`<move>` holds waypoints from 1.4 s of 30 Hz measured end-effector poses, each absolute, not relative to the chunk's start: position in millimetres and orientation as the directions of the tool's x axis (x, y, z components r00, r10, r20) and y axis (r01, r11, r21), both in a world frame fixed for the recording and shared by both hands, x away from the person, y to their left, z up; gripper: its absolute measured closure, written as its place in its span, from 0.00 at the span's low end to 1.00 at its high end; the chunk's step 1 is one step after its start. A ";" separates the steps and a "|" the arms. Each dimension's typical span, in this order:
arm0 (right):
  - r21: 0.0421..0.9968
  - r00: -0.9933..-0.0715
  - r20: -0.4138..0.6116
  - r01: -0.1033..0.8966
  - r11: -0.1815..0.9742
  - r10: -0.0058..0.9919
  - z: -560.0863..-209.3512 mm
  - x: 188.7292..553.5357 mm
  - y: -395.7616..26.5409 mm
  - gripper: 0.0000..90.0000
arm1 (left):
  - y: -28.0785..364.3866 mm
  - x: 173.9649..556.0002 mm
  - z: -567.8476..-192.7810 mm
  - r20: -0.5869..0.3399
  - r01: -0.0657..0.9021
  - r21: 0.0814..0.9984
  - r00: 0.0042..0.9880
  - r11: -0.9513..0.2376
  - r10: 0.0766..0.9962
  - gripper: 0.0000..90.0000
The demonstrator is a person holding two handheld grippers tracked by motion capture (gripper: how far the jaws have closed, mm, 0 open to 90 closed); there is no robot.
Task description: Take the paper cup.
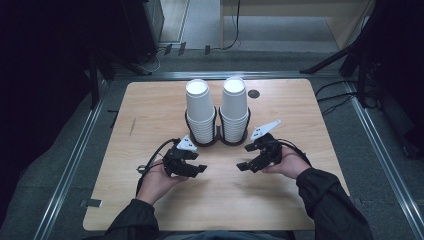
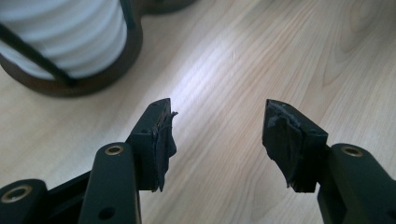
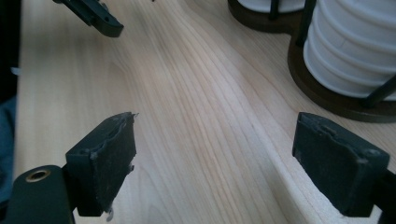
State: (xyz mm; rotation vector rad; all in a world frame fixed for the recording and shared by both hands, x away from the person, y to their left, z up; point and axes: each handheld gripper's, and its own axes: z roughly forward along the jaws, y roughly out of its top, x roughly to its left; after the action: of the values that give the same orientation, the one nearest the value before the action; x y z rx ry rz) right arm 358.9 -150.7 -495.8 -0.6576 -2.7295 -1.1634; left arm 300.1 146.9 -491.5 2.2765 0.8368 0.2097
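nearest, dark-sleeved forearms, then the left black two-jaw tongs [image 1: 199, 169] and right black two-jaw tongs [image 1: 243, 165] – both agape, nothing between the pads, hovering low over the pale wooden tabletop [image 1: 150, 130]. just beyond, two tall stacks of white paper cups, left stack [image 1: 200, 112] and right stack [image 1: 234, 107], upright in a dark double-ring wire holder [image 1: 218, 140]. probably light, thin-walled, easily crushed; nested tight, so likely to cling and lift in clumps. best taken gently at the top cup's wall just below the rim. holder's upright rods guard the lower cups – in the way of a low grab. farther off, a small dark round disc [image 1: 254, 93], grey floor, cables, stand legs.
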 end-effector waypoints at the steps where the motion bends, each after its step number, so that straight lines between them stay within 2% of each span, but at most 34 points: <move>1: 0.667 -0.898 0.267 0.434 0.605 0.351 -494.0 359.4 -151.9 0.15 | 147.9 300.3 -490.1 -0.091 0.511 0.674 0.774 -0.533 0.627 0.47; 4: 0.684 -0.892 0.257 0.439 0.582 0.372 -489.1 360.5 -155.7 0.18 | 151.4 302.1 -488.2 -0.102 0.505 0.699 0.772 -0.507 0.628 0.47; 5: 0.689 -0.893 0.249 0.436 0.579 0.375 -488.0 361.1 -156.9 0.19 | 152.2 302.9 -488.0 -0.106 0.513 0.695 0.767 -0.504 0.633 0.50; 7: 0.705 -0.903 0.222 0.410 0.579 0.369 -486.0 361.4 -159.2 0.29 | 152.8 304.1 -487.8 -0.103 0.524 0.693 0.752 -0.496 0.651 0.52; 10: 0.727 -0.924 0.182 0.357 0.587 0.337 -484.0 360.1 -160.5 0.35 | 153.5 306.3 -487.8 -0.134 0.532 0.693 0.757 -0.486 0.639 0.52; 12: 0.722 -0.921 0.210 0.372 0.584 0.327 -484.3 360.8 -160.2 0.37 | 152.9 307.4 -487.9 -0.188 0.546 0.694 0.767 -0.470 0.614 0.58; 14: 0.706 -0.915 0.225 0.391 0.591 0.336 -485.1 361.8 -159.0 0.38 | 151.5 307.7 -486.6 -0.215 0.559 0.687 0.767 -0.464 0.605 0.58; 21: 0.679 -0.886 0.274 0.454 0.578 0.374 -483.5 363.3 -159.1 0.46 | 147.8 306.4 -489.7 -0.182 0.544 0.671 0.780 -0.504 0.599 0.57; 26: 0.682 -0.887 0.271 0.451 0.575 0.374 -483.4 362.0 -157.5 0.48 | 150.1 307.6 -487.8 -0.209 0.551 0.694 0.770 -0.464 0.602 0.58; 31: 0.677 -0.890 0.256 0.443 0.588 0.377 -482.5 360.7 -156.6 0.46 | 147.8 305.7 -487.0 -0.186 0.525 0.704 0.787 -0.479 0.589 0.58; 42: 0.690 -0.891 0.235 0.434 0.579 0.388 -479.2 361.4 -159.8 0.44 | 147.4 305.1 -486.3 -0.199 0.526 0.711 0.787 -0.466 0.584 0.63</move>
State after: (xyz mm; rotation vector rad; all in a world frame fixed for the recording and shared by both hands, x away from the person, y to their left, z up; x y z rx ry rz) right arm 361.4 -159.8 -479.2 -0.7140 -2.7393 -1.2211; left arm 305.1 147.4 -486.3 2.1623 0.8200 0.0913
